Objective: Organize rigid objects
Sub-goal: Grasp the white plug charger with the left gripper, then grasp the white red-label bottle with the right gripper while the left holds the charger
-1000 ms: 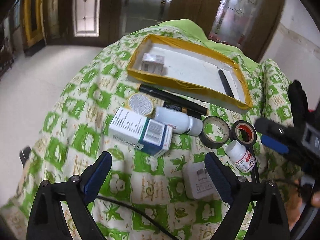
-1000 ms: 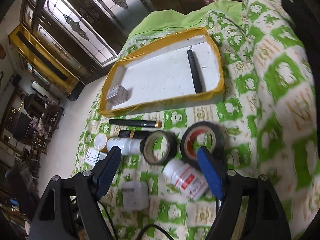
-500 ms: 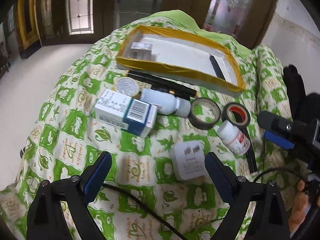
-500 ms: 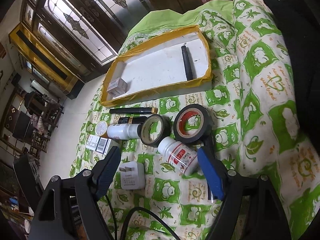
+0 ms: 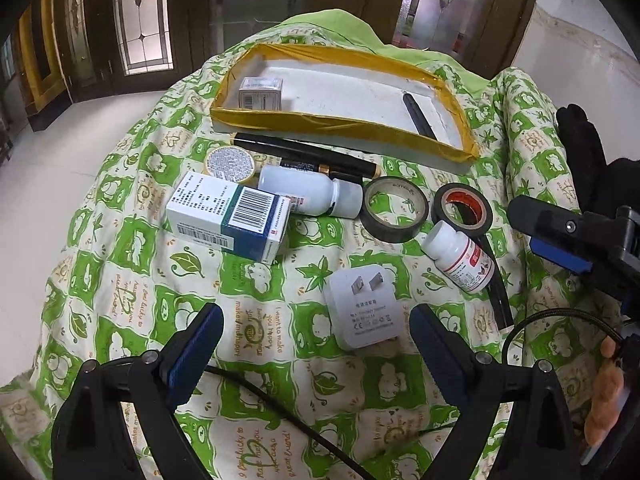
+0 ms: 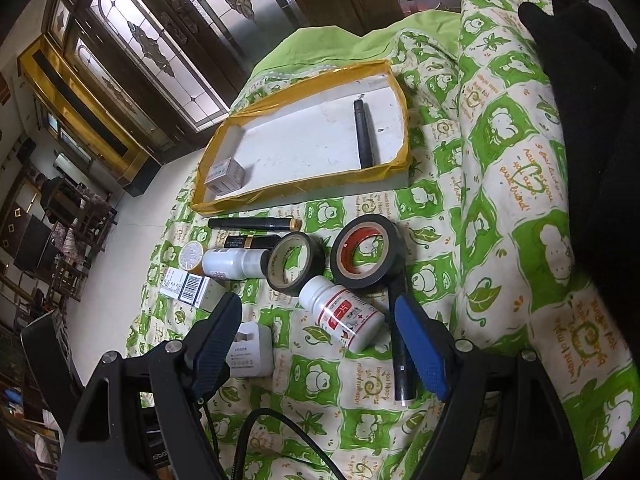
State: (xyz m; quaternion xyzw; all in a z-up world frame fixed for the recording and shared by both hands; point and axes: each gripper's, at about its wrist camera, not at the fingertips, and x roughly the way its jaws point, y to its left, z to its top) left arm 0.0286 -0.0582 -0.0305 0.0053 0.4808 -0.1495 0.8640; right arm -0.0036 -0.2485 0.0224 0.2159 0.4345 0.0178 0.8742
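Note:
A white tray with a yellow taped rim (image 5: 340, 122) (image 6: 304, 190) lies at the far side of a green patterned cloth; it holds a small box (image 5: 260, 93) and a black pen (image 5: 418, 114). In front lie a blue-white medicine box (image 5: 228, 220), a white bottle (image 5: 312, 196), a round tin (image 5: 230, 164), black pens (image 5: 304, 152), two tape rolls (image 5: 394, 208) (image 5: 464, 210), a red-labelled pill bottle (image 5: 458, 256) (image 6: 344, 312) and a white plug adapter (image 5: 366, 306) (image 6: 250, 350). My left gripper (image 5: 316, 356) is open above the near cloth. My right gripper (image 6: 316, 344) is open just short of the pill bottle.
A black pen (image 6: 400, 344) lies under the right gripper's right finger. A black cable (image 5: 280, 408) runs over the near cloth. A black glove (image 6: 592, 80) lies at the right. Wooden doors with patterned glass (image 5: 148, 12) stand behind, with pale floor (image 5: 60, 152) to the left.
Both grippers have pulled back toward the near side, so more of the cloth and objects shows. Nothing on the cloth has moved. Both stay open.

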